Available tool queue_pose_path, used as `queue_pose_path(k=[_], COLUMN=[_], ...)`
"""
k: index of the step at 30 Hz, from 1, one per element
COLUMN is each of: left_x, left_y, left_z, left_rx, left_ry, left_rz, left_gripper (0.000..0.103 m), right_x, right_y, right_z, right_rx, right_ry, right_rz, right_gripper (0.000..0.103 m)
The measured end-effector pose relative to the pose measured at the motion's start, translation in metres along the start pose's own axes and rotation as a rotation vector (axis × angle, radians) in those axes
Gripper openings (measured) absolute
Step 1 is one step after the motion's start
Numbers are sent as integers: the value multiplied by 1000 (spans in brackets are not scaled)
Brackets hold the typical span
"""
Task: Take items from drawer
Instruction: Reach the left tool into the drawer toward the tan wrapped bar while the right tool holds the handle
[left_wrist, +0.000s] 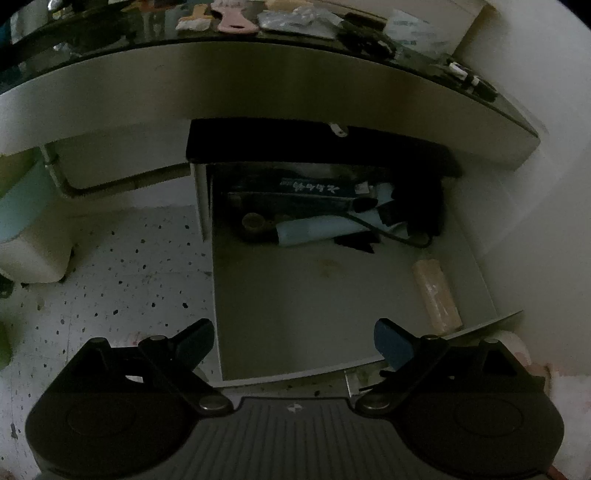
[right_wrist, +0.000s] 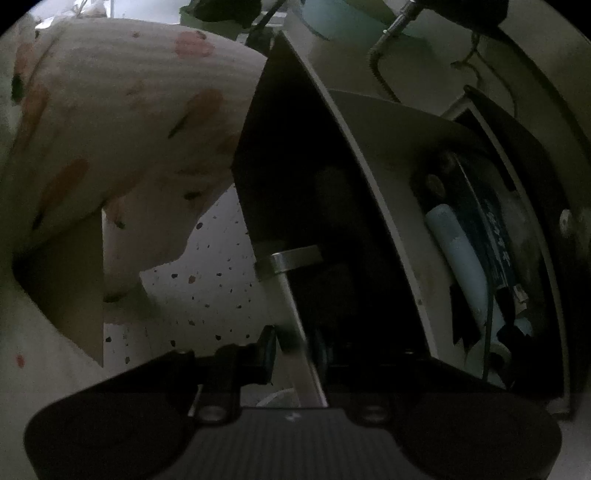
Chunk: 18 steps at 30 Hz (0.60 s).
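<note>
The white drawer (left_wrist: 325, 291) stands pulled out under the desk. At its back lie a dark box with white lettering (left_wrist: 295, 189), a pale blue tube (left_wrist: 321, 229), a small brown roll (left_wrist: 254, 222) and black cables (left_wrist: 406, 221). A beige cylinder (left_wrist: 437, 295) lies along its right wall. My left gripper (left_wrist: 293, 341) is open and empty above the drawer's front edge. My right gripper (right_wrist: 295, 352) is shut on the drawer's metal handle (right_wrist: 291, 291) at the dark drawer front (right_wrist: 314, 192). The blue tube (right_wrist: 460, 254) shows inside there too.
The desk top (left_wrist: 258, 85) overhangs the drawer, strewn with brushes, bags and cables. A white stool (left_wrist: 33, 243) stands on the speckled floor (left_wrist: 122, 280) to the left. The person's patterned clothing (right_wrist: 110, 122) fills the left of the right wrist view.
</note>
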<state>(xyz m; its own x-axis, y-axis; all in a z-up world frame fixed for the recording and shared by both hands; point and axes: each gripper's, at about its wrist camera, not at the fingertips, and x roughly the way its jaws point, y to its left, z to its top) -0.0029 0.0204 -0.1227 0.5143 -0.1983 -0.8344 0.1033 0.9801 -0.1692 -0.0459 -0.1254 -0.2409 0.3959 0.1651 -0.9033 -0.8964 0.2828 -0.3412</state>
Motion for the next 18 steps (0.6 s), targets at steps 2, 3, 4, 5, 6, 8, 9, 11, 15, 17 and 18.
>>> queue_pose_path(k=[2,3,4,5,6,8,9,11,15,17,18], left_x=[1,2,2,3,4,5,5,7,13,19,24], left_y=[-2,-3,-4,-5,-5,-7,-8,-10,-26,-39,-47], left_z=[2,4,5,6,7,9,11,13,21,27,32], left_rx=[3,4,5,7,8,11,12,15,41,63,75], left_ry=[2,2,3,4,5,6,7,8,11,21,35], left_rz=[5,8,11,14,16,22,24,30,30,16,8], left_gripper=[94,94,94,94,94,94,94,94,94,94,94], right_x=[-2,-3,-6,-10,-16,-28,-35,-48,-86,-106,-118], right_y=[-2,-3,-7,-9,-13,-19,-22,-30,-49,-55,-57], right_z=[1,1,1,0,-1,-4,-6,-12,-34,-46,-53], right_rx=[30,49,80,106,137,193,222,296,545,657,718], right_ry=[1,1,-7,-20,-38,-64,-78,-109,-220,-283,-322], right_rz=[4,8,20,30,44,44,36,16,-15,-49,-69], right_gripper=[24,24,24,24,24,26,26,30,43,57,62])
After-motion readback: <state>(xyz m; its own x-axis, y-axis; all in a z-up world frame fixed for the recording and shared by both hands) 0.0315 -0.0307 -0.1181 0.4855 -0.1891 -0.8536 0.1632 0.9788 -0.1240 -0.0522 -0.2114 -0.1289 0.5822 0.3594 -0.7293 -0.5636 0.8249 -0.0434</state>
